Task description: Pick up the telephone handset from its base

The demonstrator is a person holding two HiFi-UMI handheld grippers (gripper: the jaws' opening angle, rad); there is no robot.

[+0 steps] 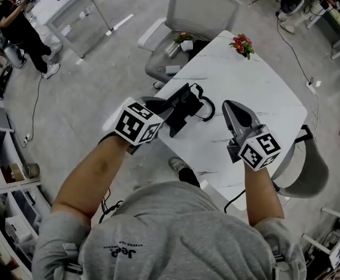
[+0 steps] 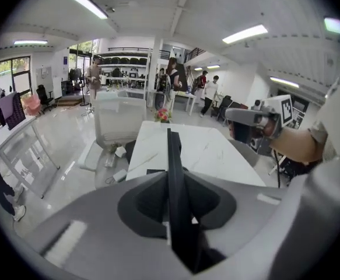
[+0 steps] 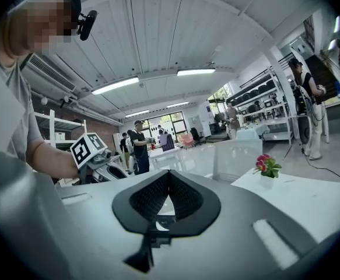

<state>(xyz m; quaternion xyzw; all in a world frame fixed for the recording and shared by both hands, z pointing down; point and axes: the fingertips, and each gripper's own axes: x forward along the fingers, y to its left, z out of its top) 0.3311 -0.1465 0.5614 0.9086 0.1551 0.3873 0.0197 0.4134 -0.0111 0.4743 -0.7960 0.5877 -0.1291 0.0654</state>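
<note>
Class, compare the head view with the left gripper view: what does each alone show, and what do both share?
Head view only: the marker cube on the left gripper, the left forearm, the phone's coiled cord. Left gripper view only: that gripper's jaws pressed on the handset edge-on, ceiling lights. Both: handset, white table, flowers, right gripper.

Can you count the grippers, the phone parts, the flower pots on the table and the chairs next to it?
hand-held gripper: 2 (left, right)
telephone handset: 1
telephone base: 1
flower pot on the table: 1
chair: 2 ()
Total: 7
</note>
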